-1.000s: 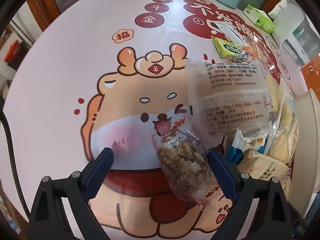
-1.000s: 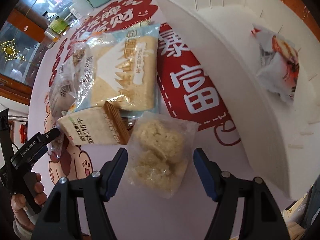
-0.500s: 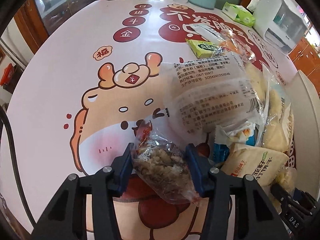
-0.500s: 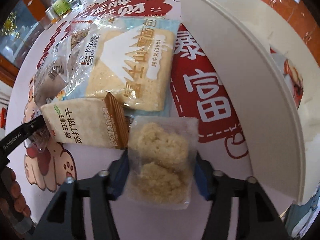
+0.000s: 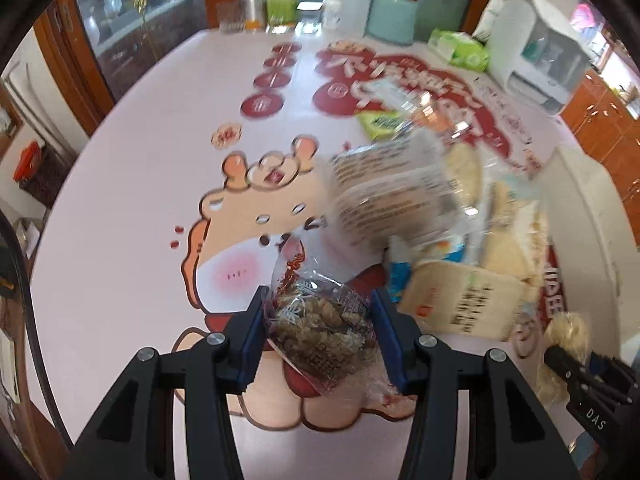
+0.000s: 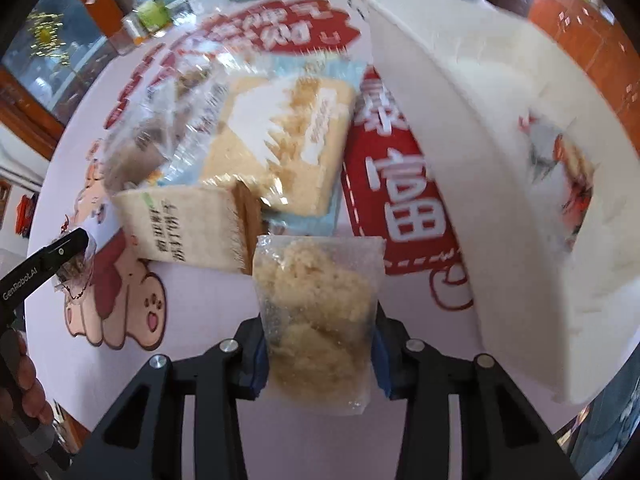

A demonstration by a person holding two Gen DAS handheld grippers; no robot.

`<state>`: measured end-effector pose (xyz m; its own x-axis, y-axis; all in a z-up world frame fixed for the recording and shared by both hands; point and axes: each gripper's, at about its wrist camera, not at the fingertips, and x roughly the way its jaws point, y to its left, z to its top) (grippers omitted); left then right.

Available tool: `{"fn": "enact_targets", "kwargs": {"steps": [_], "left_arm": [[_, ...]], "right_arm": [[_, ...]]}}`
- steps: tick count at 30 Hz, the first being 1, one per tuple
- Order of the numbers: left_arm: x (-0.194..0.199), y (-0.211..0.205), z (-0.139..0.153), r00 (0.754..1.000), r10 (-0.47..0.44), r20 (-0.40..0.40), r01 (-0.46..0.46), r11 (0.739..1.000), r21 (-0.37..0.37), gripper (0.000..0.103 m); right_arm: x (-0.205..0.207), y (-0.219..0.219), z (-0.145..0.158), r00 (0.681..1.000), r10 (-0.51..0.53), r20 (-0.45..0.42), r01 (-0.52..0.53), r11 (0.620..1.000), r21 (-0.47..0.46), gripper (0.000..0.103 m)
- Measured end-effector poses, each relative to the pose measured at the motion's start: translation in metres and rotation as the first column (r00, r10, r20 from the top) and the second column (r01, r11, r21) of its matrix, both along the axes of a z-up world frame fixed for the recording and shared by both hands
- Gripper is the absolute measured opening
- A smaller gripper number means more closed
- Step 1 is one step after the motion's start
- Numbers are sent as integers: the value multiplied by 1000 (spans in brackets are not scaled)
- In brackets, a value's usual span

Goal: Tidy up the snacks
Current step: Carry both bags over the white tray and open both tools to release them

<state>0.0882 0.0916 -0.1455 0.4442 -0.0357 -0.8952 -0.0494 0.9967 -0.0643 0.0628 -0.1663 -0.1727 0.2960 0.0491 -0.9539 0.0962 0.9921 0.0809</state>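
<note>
Both packets now hang lifted; left gripper clamps the brown snack packet; right gripper clamps the pale snack packet; only the right view shows inside the white bin.

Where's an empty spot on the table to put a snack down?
Bare tablecloth lies left of the snack pile, around the cartoon bear's face, and toward the red circles. It is crowded on the right: the cracker pack, bread bag and clear printed bag overlap beside the white bin. The bin's floor is mostly free beside one wrapped snack.
</note>
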Motion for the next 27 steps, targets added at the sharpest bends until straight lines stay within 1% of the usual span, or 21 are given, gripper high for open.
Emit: {"fn": "enact_targets", "kwargs": {"steps": [4, 6, 8, 12, 16, 20, 23, 27], "left_arm": [[-10, -25, 31, 996, -48, 73, 48, 999, 10, 49], [-17, -42, 50, 989, -80, 125, 77, 997, 23, 49], [-24, -61, 69, 977, -117, 177, 113, 993, 34, 49], [-28, -98, 96, 952, -180, 249, 175, 984, 41, 49], [-33, -138, 118, 926, -233, 296, 233, 972, 39, 49], [-31, -178, 135, 898, -298, 324, 295, 954, 58, 49], [-26, -210, 150, 874, -341, 347, 334, 939, 79, 49], [-14, -244, 163, 857, -374, 354, 367, 926, 88, 49]], "right_arm": [[-7, 1, 31, 994, 58, 92, -56, 998, -27, 41], [-11, 1, 47, 986, 86, 141, -81, 996, -43, 41], [-15, -2, 63, 975, 111, 191, -100, 993, -66, 41], [-17, -16, 89, 956, 128, 264, -108, 990, -87, 41], [-29, -42, 114, 940, 110, 324, -87, 993, -83, 41], [-35, -71, 139, 922, 81, 378, -57, 996, -73, 42], [-38, -94, 157, 902, 52, 429, -21, 997, -78, 42], [-39, -124, 177, 871, 9, 491, 36, 996, -81, 42]]}}
